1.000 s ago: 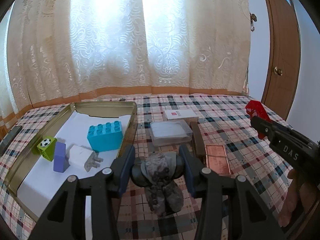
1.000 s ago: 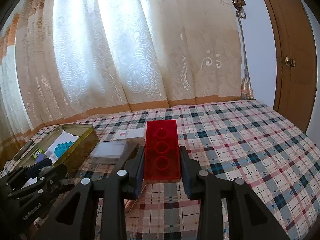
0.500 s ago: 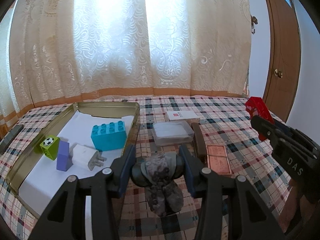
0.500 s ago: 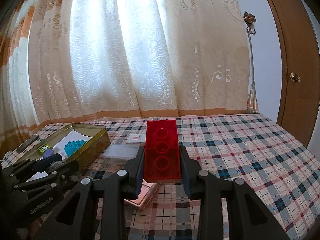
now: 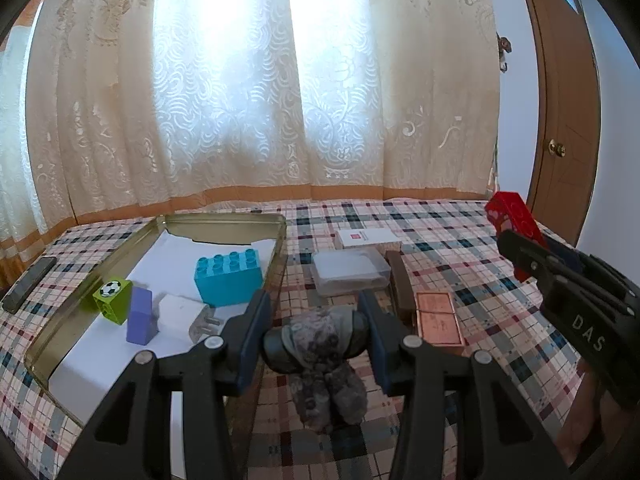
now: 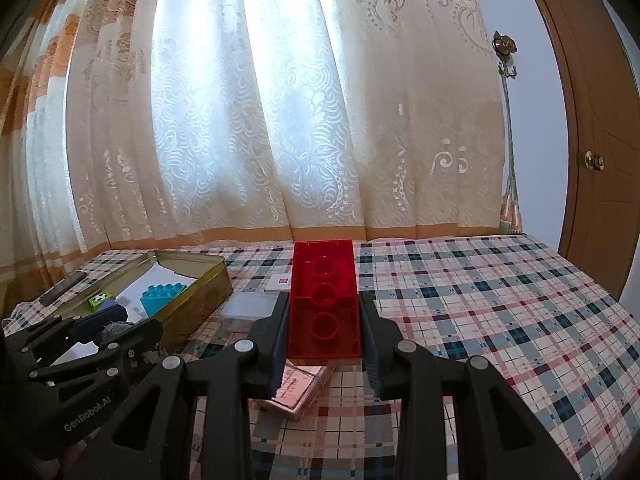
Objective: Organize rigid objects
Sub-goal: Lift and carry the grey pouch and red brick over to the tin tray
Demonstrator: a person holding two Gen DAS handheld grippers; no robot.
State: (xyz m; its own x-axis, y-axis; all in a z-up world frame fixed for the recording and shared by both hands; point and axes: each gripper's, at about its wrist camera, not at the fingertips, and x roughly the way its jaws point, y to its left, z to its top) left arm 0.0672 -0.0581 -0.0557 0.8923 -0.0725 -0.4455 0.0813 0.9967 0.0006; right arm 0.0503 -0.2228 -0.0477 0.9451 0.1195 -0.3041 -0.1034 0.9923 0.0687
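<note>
Overhead, lace curtains (image 6: 280, 120); below, plaid bedspread (image 6: 500, 300); wooden door (image 6: 600, 140).

Red brick (image 6: 325, 304), blue brick (image 5: 229, 278), lime cube (image 5: 112, 295) w/ football print, purple block (image 5: 140, 316), gold tin (image 5: 224, 222), plaid cloth (image 6: 500, 304).

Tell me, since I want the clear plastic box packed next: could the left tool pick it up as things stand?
Probably not yet. The left tool is shut on a grey cloth-wrapped object, so nothing is free for the clear plastic box, though it lies unobstructed just ahead.
</note>
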